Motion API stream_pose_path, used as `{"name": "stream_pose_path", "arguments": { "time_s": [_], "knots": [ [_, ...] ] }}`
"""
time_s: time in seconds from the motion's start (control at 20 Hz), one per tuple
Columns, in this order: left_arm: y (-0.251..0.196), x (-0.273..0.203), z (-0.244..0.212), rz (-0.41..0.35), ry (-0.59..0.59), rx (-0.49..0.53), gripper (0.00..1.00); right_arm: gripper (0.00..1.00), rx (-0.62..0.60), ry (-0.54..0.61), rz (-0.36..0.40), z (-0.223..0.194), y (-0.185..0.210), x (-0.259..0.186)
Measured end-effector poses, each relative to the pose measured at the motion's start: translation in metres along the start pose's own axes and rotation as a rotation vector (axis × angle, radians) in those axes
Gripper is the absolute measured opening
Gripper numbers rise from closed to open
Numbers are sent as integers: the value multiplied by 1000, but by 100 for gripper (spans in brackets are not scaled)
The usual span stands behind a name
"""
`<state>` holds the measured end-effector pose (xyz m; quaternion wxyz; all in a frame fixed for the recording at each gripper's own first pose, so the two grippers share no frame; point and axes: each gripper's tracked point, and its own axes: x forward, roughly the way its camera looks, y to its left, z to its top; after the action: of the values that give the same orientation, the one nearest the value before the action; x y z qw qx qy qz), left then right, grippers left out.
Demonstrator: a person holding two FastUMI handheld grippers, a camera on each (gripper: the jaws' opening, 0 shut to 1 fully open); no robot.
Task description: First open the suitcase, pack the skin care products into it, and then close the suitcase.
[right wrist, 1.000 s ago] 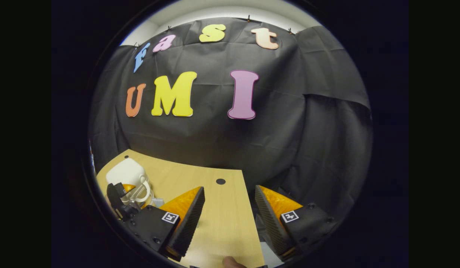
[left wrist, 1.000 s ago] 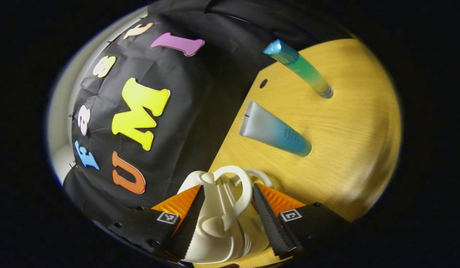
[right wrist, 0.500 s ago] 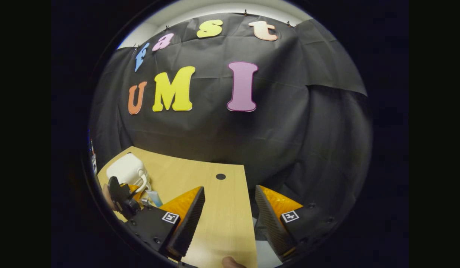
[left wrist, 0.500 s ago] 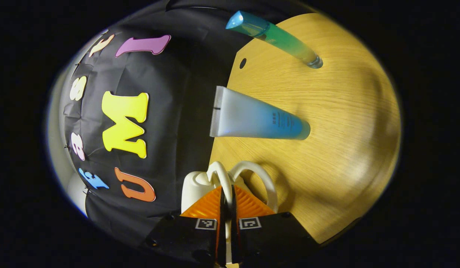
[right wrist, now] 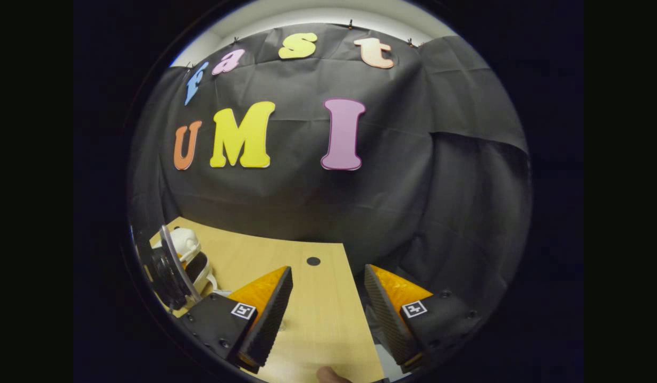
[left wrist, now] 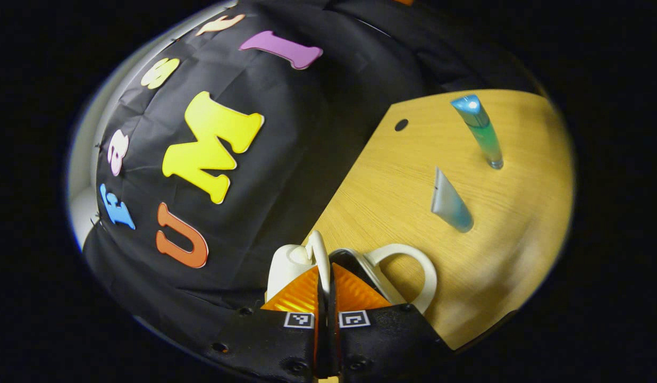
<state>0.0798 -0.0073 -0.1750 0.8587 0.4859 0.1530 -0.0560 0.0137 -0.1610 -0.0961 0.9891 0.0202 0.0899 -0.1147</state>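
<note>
A small white suitcase (left wrist: pixel 287 265) lies at the wooden table's (left wrist: pixel 392 181) near edge. My left gripper (left wrist: pixel 325 276) is shut on one thin white handle (left wrist: pixel 319 249) of it. The second handle loop (left wrist: pixel 411 261) stands apart to the right, with a dark gap between the two halves. A frosted blue tube (left wrist: pixel 451 205) and a blue-green tube (left wrist: pixel 481 131) stand upright farther out on the table. In the right gripper view the suitcase (right wrist: pixel 184 242) sits at far left, partly opened. My right gripper (right wrist: pixel 328 287) hovers open over the table (right wrist: pixel 318 319), holding nothing.
The black cloth wall rises right behind the table's far edge. A small round hole (left wrist: pixel 401 125) marks the tabletop near that edge, and the right gripper view has the same hole (right wrist: pixel 313 261). A person's fingertip (right wrist: pixel 328 375) peeks in at the bottom.
My left gripper closed on the suitcase handle, then pulled it away from the other handle, so the case has parted open. My right gripper has stayed open and almost still.
</note>
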Motion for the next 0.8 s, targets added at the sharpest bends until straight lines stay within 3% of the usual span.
{"name": "stream_pose_path", "arguments": {
  "time_s": [0.4,0.6,0.8],
  "knots": [
    [136,-16,-36,32,-67,-263,3,80,-15,-15,-29,19,82,-11],
    [193,-14,-84,66,-52,-380,3,81,-14,-19,-34,25,120,-15],
    [235,1,-150,99,-1,-404,3,81,-10,9,-46,19,143,-20]
  ]
}}
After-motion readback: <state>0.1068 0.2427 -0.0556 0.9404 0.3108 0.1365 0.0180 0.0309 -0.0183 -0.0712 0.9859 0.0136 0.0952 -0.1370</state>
